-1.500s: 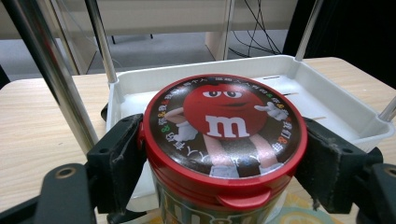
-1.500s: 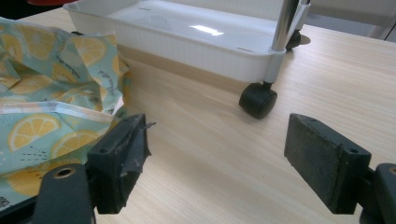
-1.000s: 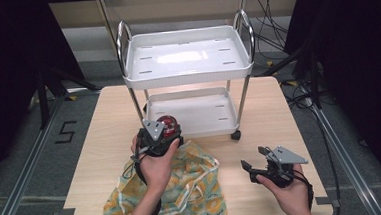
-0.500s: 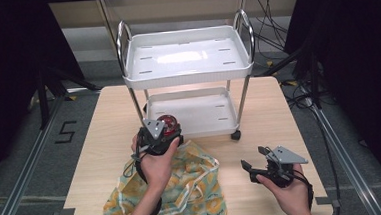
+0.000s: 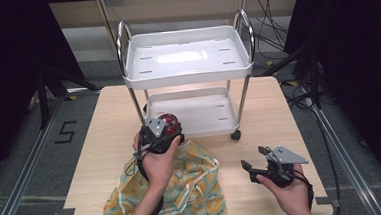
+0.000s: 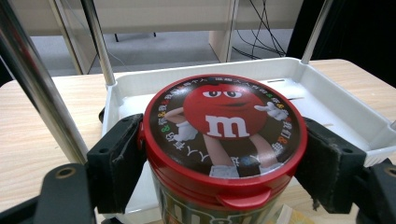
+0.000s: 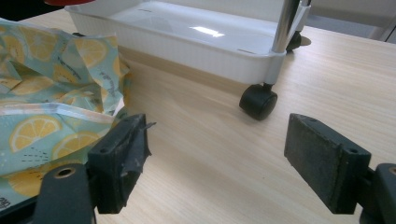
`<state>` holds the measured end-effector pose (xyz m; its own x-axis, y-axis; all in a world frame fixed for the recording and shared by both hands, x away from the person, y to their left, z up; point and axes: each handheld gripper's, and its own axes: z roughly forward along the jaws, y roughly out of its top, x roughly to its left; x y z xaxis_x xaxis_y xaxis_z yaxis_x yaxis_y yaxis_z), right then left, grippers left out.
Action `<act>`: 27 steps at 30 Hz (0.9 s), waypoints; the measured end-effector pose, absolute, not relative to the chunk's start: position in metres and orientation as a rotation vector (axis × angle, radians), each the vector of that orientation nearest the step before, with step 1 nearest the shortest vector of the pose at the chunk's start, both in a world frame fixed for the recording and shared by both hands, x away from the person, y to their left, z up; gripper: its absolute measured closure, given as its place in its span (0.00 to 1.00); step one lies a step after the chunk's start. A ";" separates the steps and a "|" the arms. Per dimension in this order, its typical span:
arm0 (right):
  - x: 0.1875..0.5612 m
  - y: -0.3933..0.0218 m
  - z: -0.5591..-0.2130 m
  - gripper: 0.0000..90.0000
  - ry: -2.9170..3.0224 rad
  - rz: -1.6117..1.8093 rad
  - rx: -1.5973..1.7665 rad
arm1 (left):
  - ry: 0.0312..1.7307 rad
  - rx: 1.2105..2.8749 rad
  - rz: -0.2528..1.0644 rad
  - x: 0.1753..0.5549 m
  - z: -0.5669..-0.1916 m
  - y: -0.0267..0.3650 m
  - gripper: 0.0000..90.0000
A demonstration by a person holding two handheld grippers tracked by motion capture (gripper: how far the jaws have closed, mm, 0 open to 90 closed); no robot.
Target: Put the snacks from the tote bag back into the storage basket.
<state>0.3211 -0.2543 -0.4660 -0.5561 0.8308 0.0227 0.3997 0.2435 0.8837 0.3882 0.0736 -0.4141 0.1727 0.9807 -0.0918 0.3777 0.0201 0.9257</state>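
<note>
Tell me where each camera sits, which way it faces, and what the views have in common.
High view: above the table's near edge, looking forward and down; forearms, hands, both tongs, left and right.
Left gripper view: on the left tongs, facing the cart; jaws clamp the can.
Right gripper view: on the right tongs, low, facing cart and bag; jaws open.
All share the cart.

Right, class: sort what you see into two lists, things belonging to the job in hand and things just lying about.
In the job:
left gripper
red-lidded candy tub
white trolley

Lying about:
lemon-print bag
right gripper, open and idle
floor cables
</note>
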 end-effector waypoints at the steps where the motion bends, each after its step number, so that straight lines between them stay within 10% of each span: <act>1: 0.321 -0.254 -0.466 0.25 2.067 1.262 1.121 | 1.362 1.528 0.821 0.388 -0.414 0.074 0.25; 27: 0.321 -0.253 -0.465 0.25 2.050 1.284 1.133 | 1.380 1.518 0.818 0.398 -0.417 0.068 0.25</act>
<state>0.3209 -0.2534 -0.4653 -0.5508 0.8338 0.0376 0.3976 0.2226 0.8901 0.3977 0.0682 -0.4165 0.1578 0.9828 -0.0957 0.3877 0.0274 0.9214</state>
